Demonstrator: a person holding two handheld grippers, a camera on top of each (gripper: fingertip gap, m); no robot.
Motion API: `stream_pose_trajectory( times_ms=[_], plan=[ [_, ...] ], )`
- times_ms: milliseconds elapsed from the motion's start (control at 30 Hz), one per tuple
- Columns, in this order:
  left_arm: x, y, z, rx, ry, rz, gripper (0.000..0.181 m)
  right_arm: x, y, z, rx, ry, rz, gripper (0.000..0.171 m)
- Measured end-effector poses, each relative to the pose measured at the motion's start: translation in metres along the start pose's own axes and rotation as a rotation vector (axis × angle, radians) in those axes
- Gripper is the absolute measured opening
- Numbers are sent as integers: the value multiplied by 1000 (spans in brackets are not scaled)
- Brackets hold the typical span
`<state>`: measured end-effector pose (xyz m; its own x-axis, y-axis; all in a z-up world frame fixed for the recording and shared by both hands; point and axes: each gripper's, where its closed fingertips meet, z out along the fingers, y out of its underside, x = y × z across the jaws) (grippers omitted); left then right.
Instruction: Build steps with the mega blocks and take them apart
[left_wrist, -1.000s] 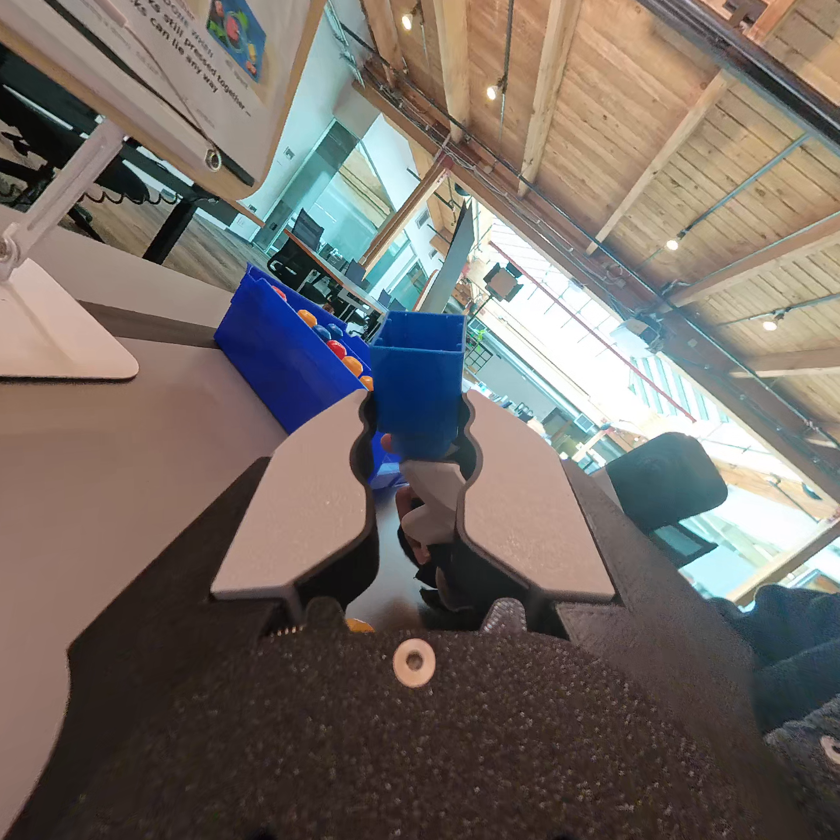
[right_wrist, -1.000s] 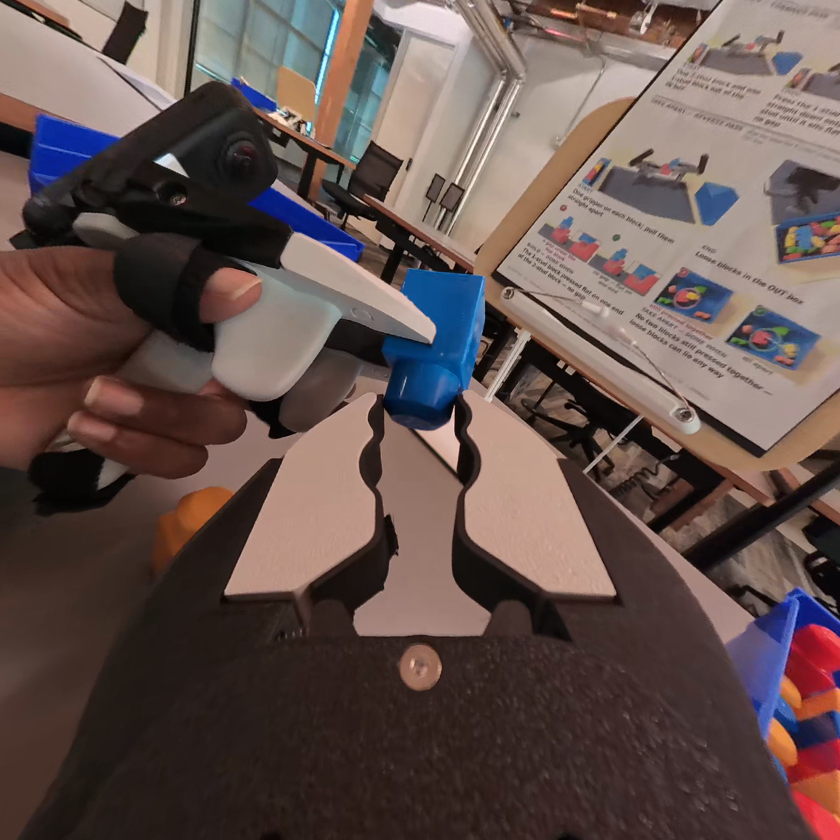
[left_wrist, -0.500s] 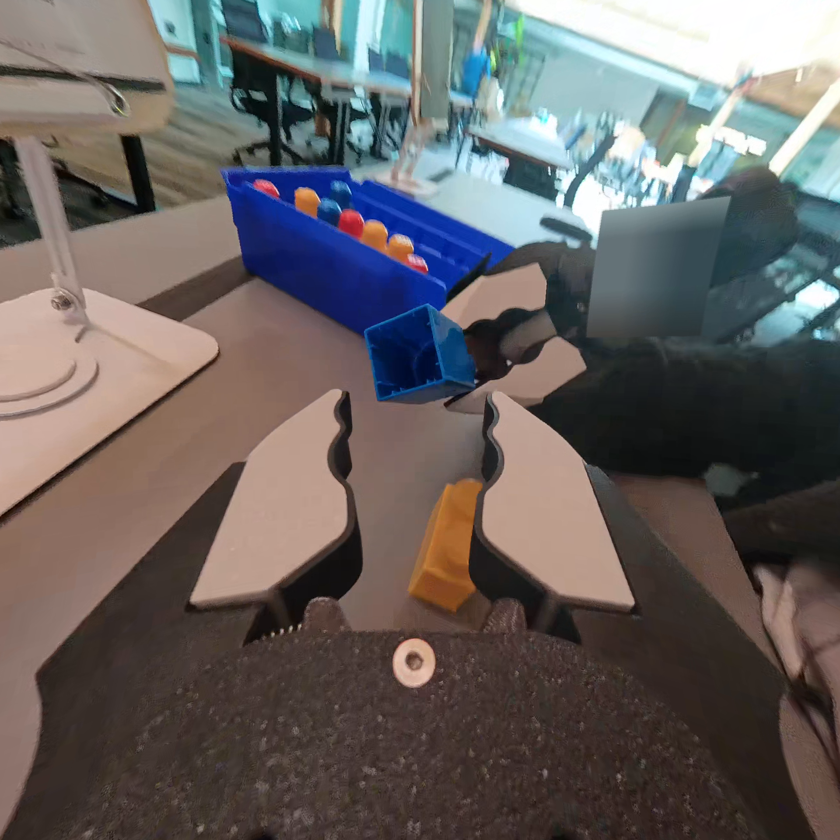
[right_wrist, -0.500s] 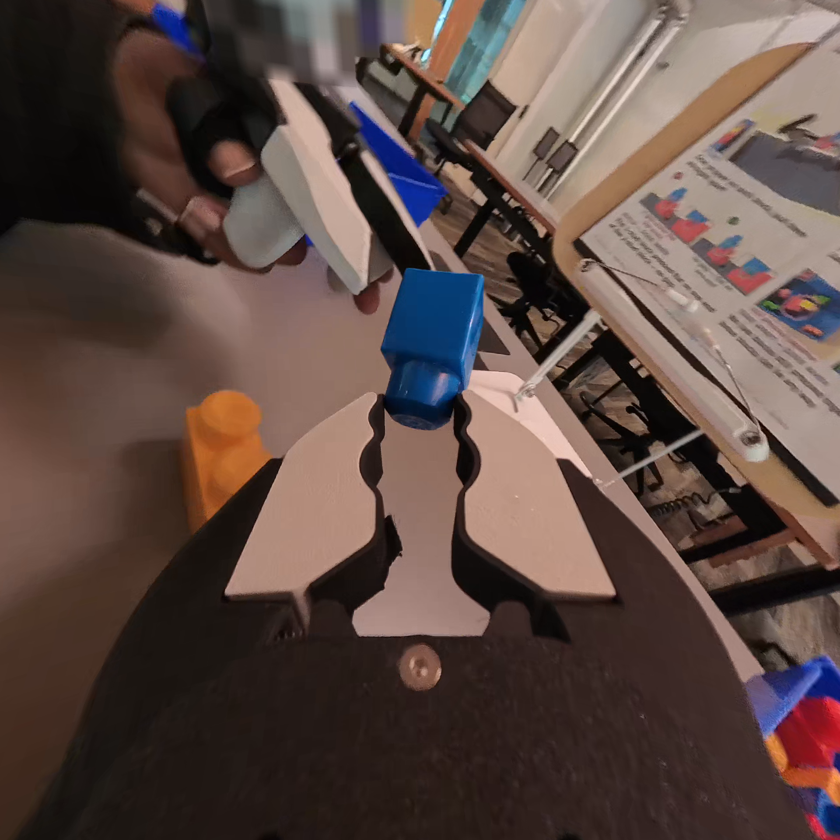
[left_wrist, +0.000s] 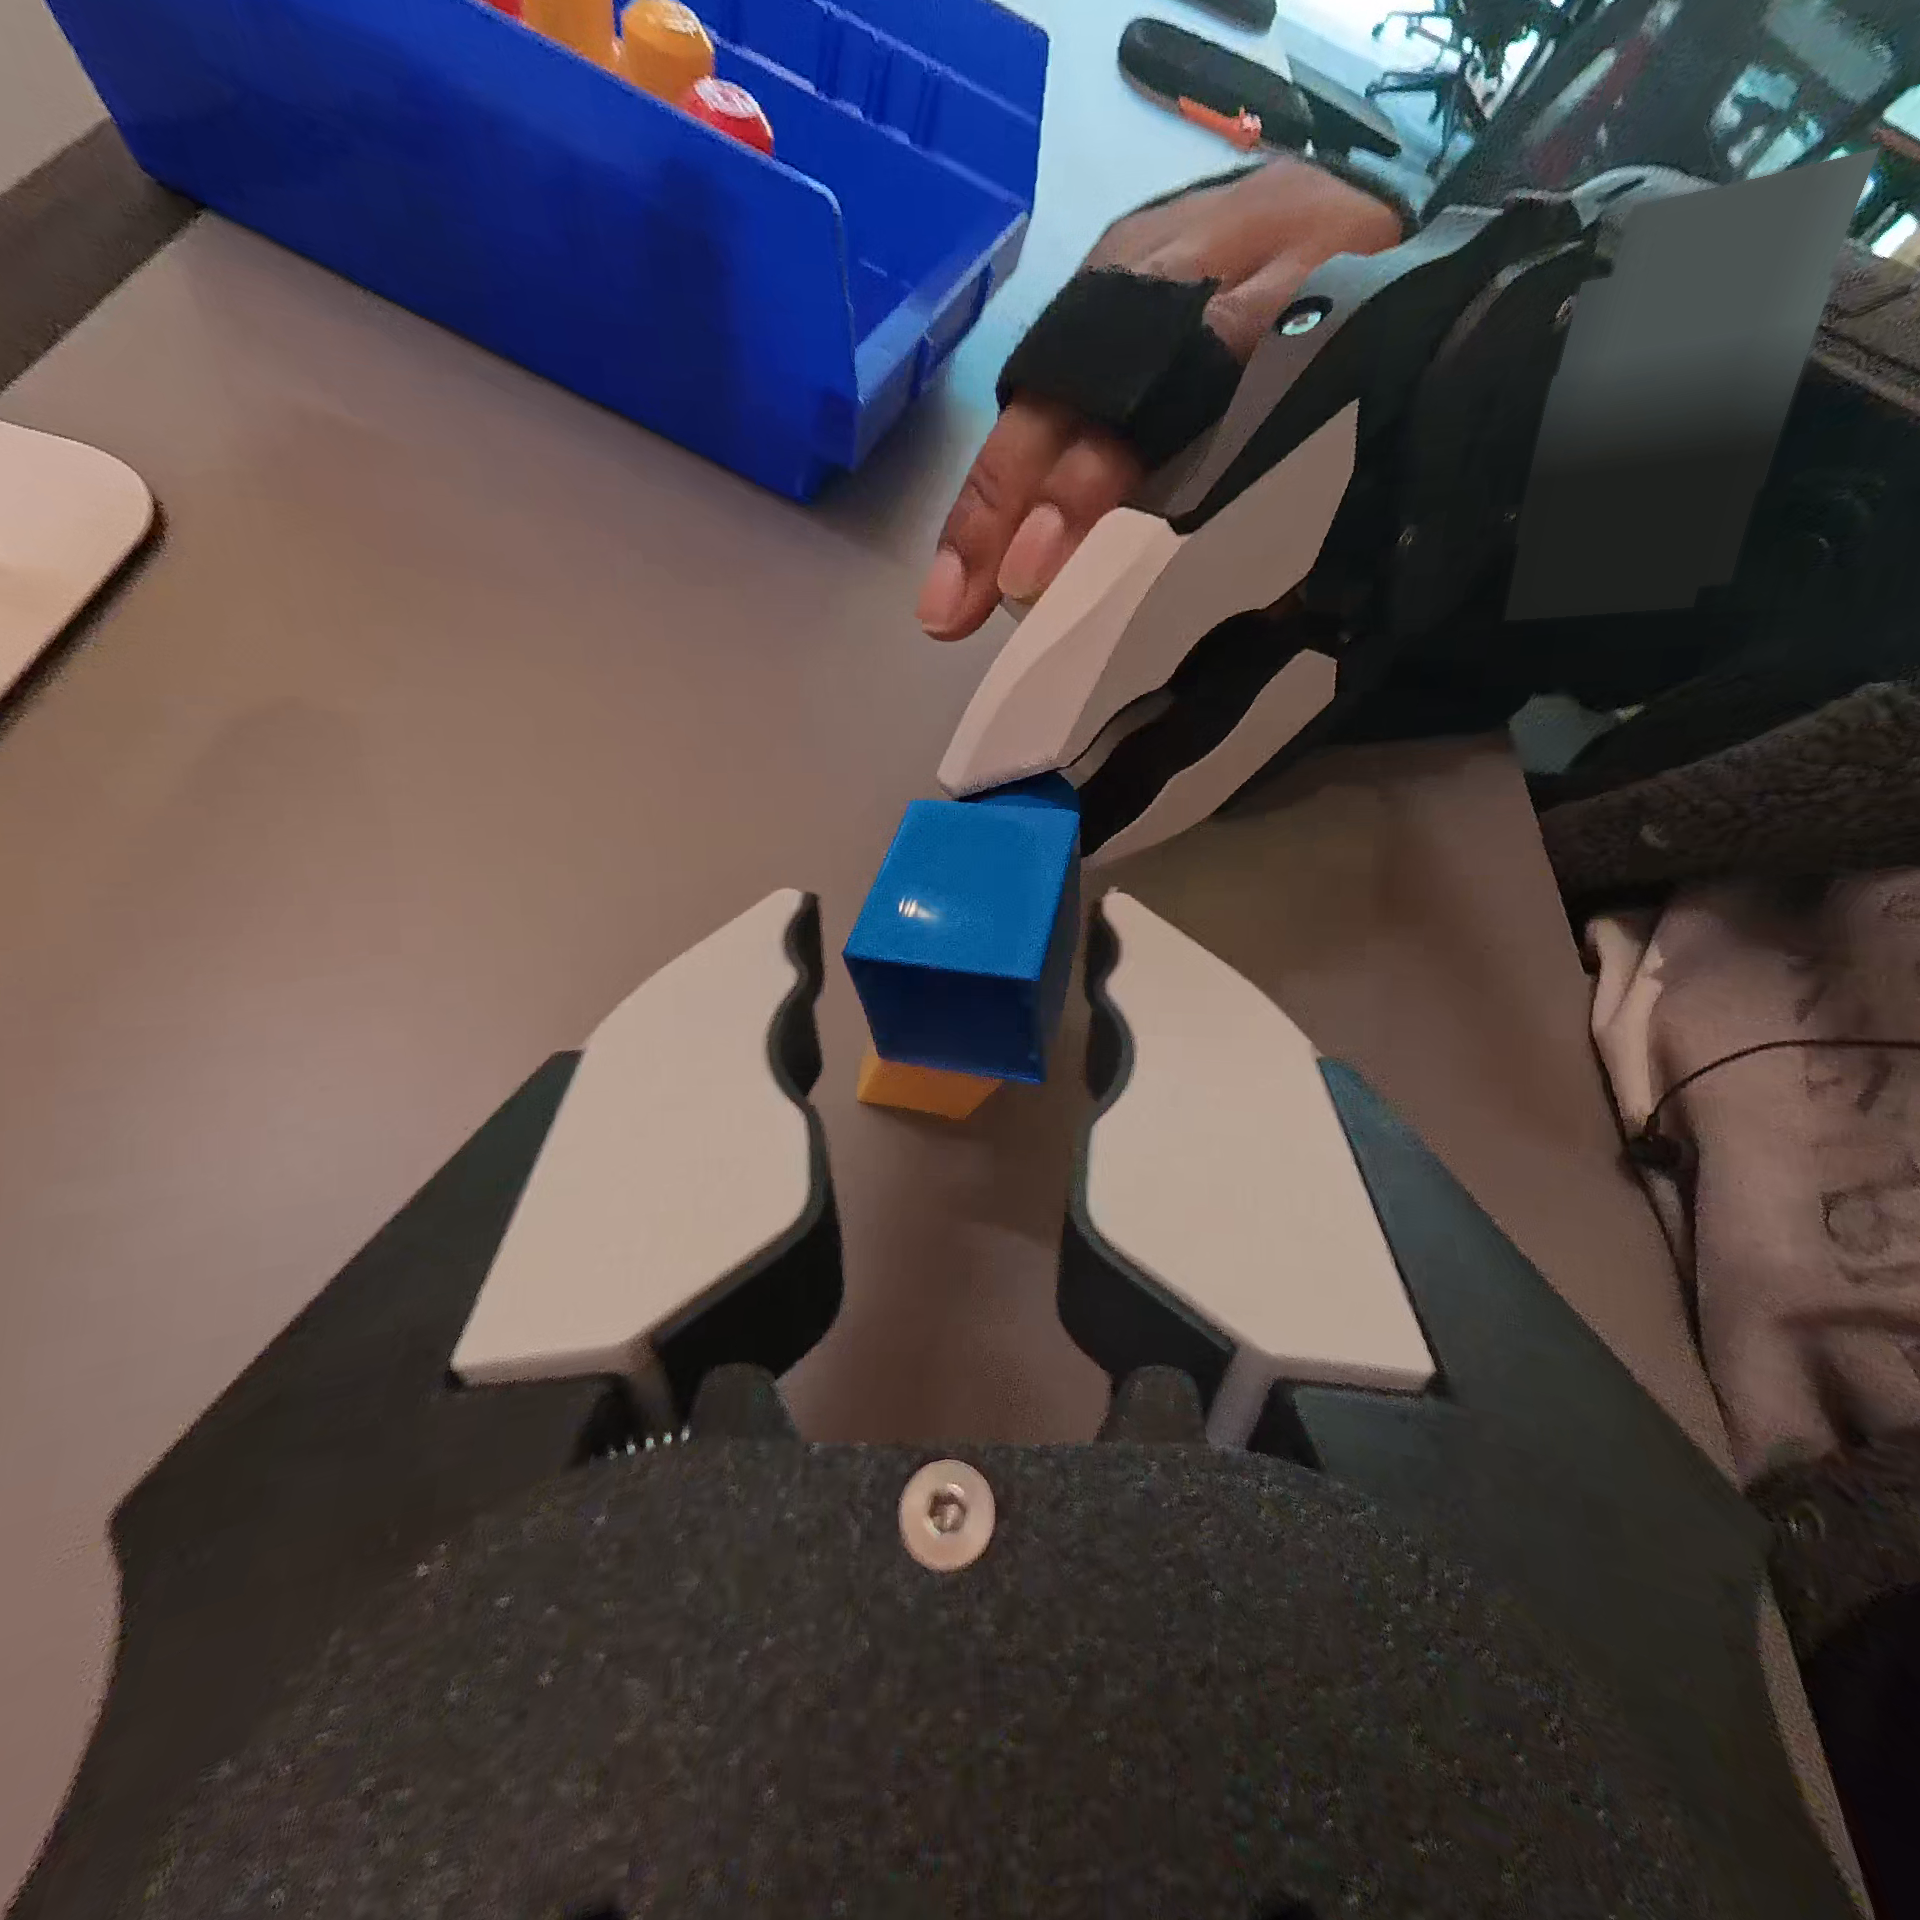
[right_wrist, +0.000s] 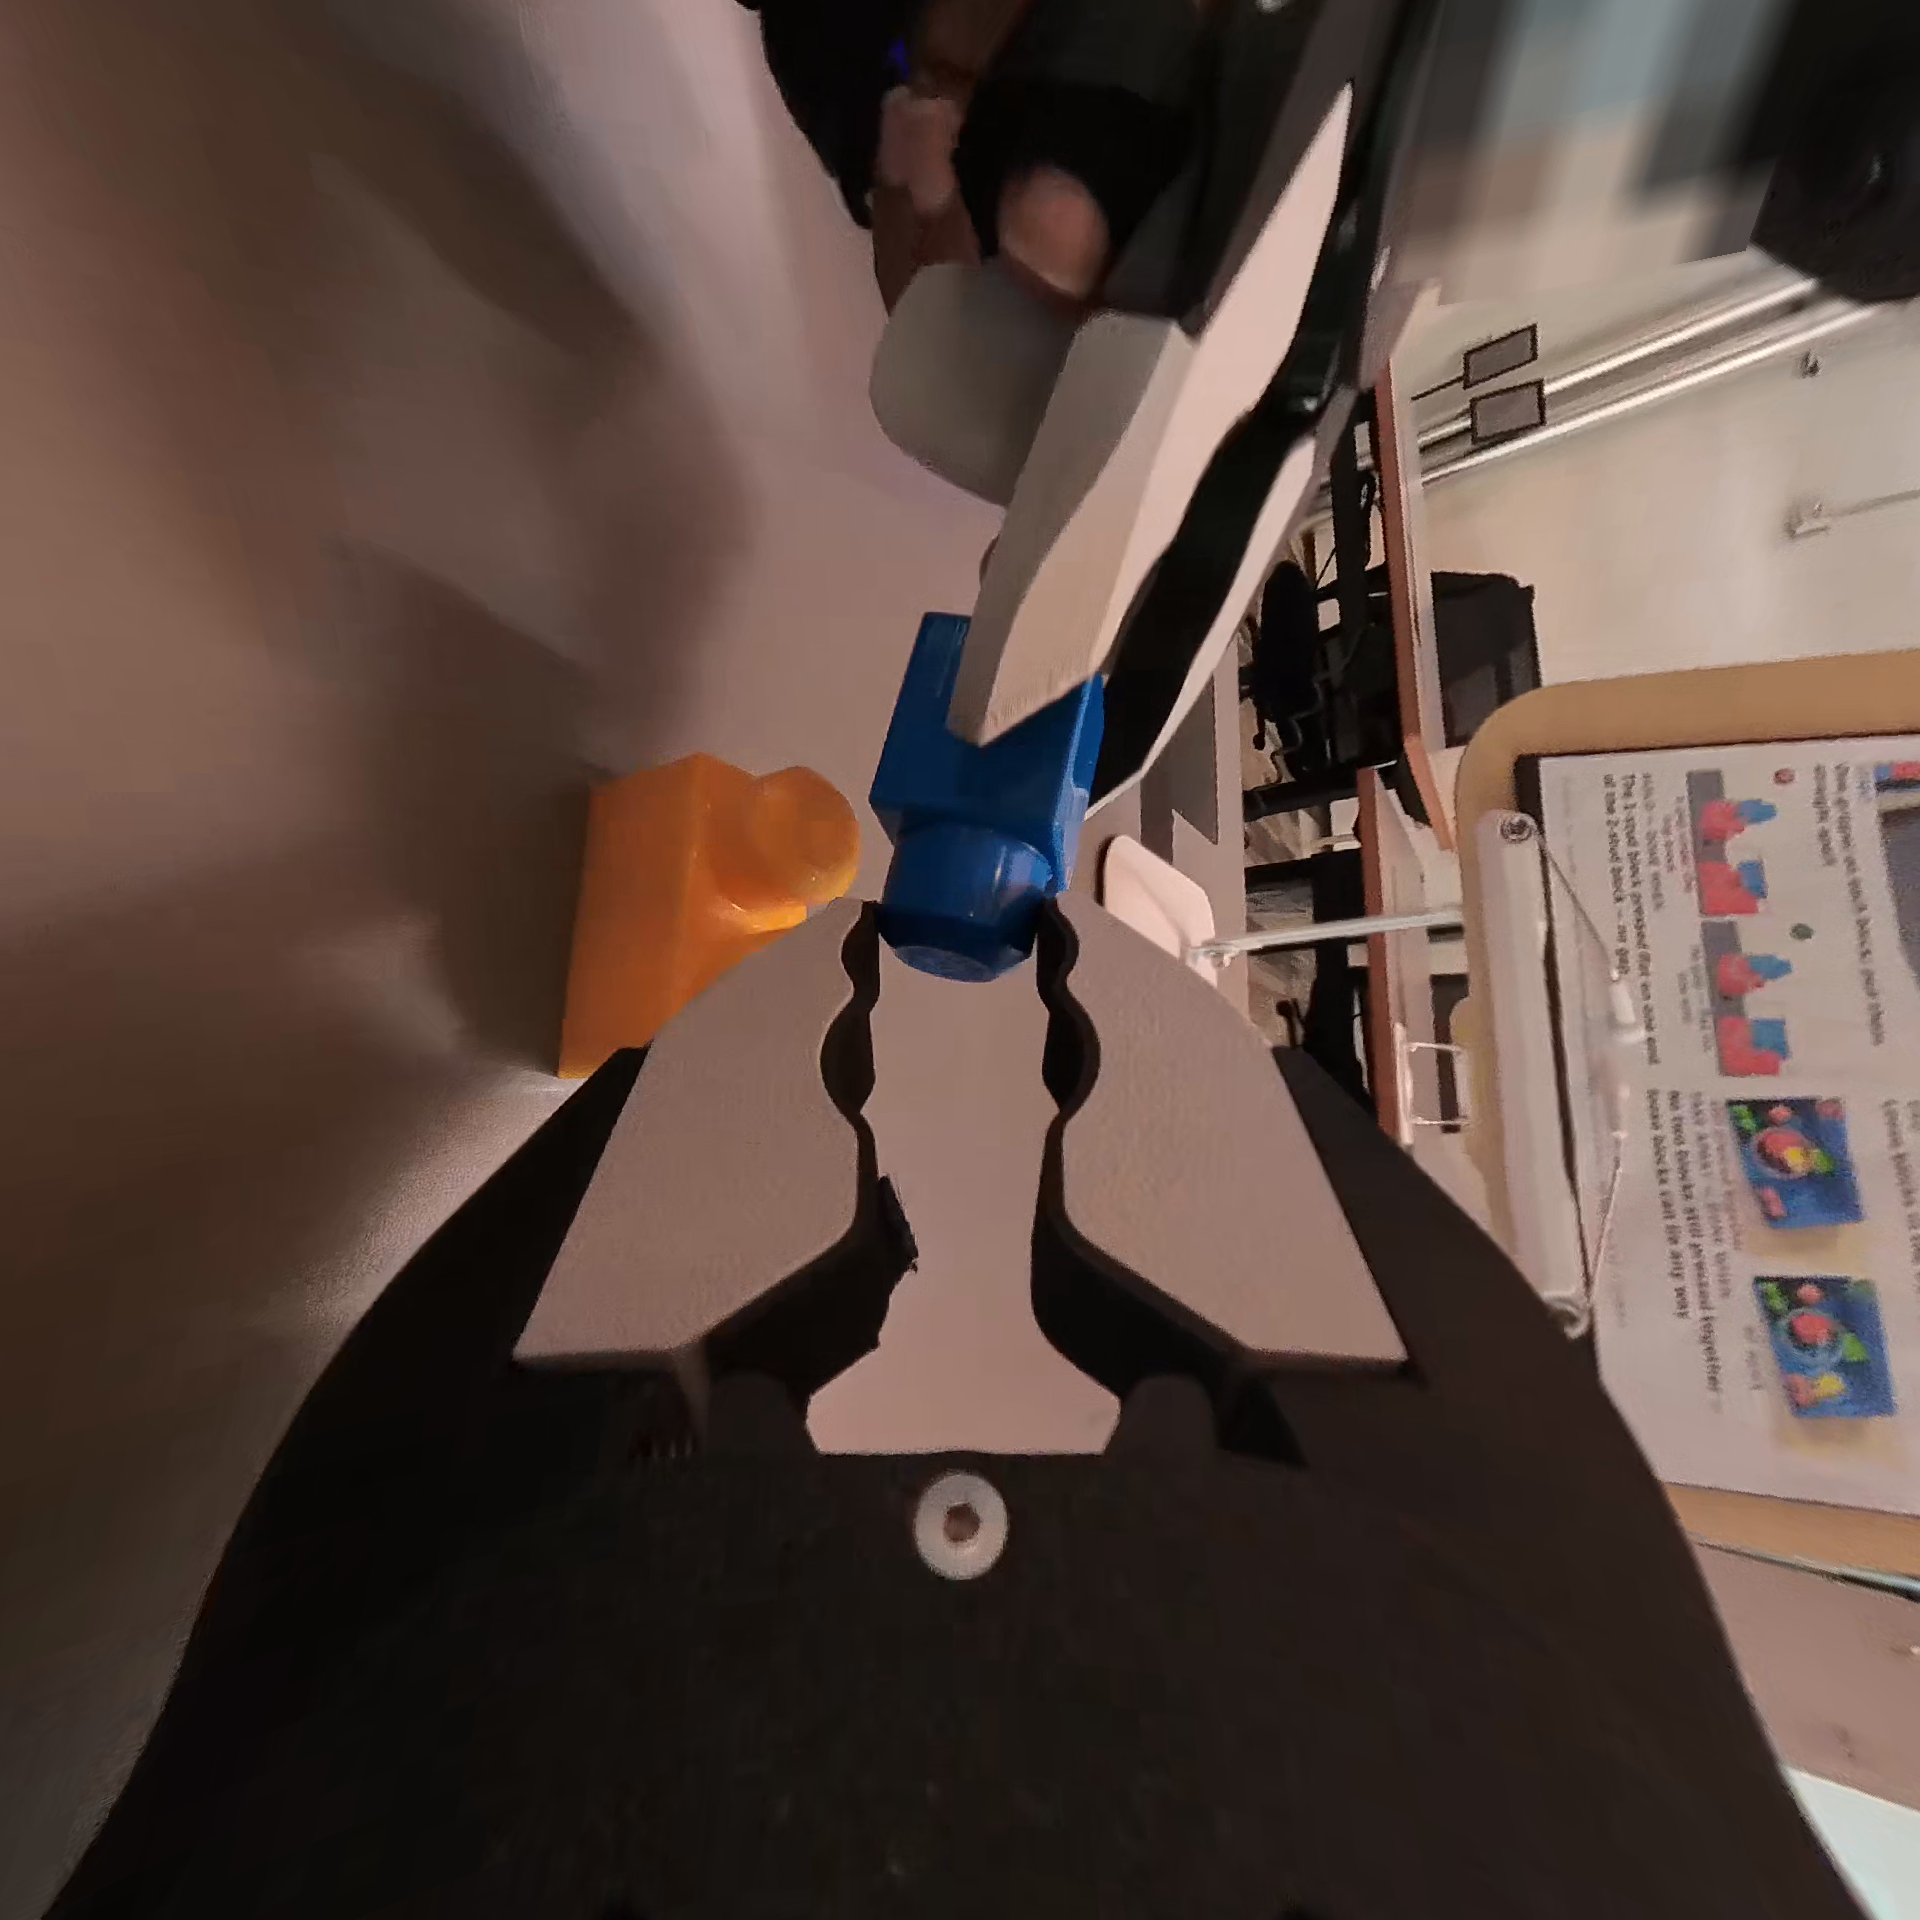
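A blue one-stud block (left_wrist: 961, 935) hangs in the air, tilted, just above an orange block (left_wrist: 925, 1093) that lies on the grey table (left_wrist: 416, 727). My right gripper (right_wrist: 956, 920) is shut on the blue block's stud (right_wrist: 961, 904); it also shows in the left wrist view (left_wrist: 1049, 805). My left gripper (left_wrist: 951, 904) is open, and its pads stand on either side of the blue block's body without pressing on it. One of its fingers (right_wrist: 1091, 582) lies across the block in the right wrist view. The orange block (right_wrist: 675, 894) sits left of the blue one there.
A blue bin (left_wrist: 520, 239) with red and orange blocks stands at the back left. A white stand base (left_wrist: 52, 561) is at the left edge. An instruction board (right_wrist: 1714, 1091) stands at the right. A person's hand (left_wrist: 1039, 499) and dark clothing (left_wrist: 1766, 935) are at the right. Left and right tips are no more than a few centimetres apart.
My left gripper let go of the blue block, drew back, and has come around it again with its jaws apart. My right gripper kept the stud and brought the block down over the orange block.
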<state>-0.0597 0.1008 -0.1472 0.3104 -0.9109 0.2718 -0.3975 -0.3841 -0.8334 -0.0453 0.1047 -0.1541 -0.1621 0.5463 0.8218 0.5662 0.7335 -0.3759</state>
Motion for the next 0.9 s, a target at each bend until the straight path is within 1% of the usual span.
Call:
stream_pose_trajectory(
  times_ms=[33,100,167,267,367,433,500,600,667,767,900],
  plan=[
    [1,2,1,-13,5,12,40,-1,-1,0,-6,3,-16,29],
    [1,0,-1,-7,-2,24,40,2,0,0,-5,24,-18,29],
    [0,-10,-5,51,-17,39,39,10,0,-1,18,68,35,29],
    [-1,-28,-14,175,-26,45,38,29,0,-5,94,148,186,28],
    [-6,-47,-21,322,-46,12,38,49,-1,-12,206,188,433,29],
    [-13,-61,-27,440,-67,-48,38,58,-2,-16,299,156,638,35],
    [-17,-73,-36,573,-77,-83,38,61,-5,-18,396,67,842,39],
    [-19,-84,-45,696,-76,-126,38,64,-9,-19,527,-48,1096,44],
    [-14,-91,-49,776,-46,-135,38,64,-12,-18,580,-104,1196,45],
    [-5,-100,-51,886,2,-146,38,65,-20,-20,645,-155,1273,46],
    [2,-102,-39,933,23,-153,38,73,-29,-30,759,-190,1362,46]
  ],
)
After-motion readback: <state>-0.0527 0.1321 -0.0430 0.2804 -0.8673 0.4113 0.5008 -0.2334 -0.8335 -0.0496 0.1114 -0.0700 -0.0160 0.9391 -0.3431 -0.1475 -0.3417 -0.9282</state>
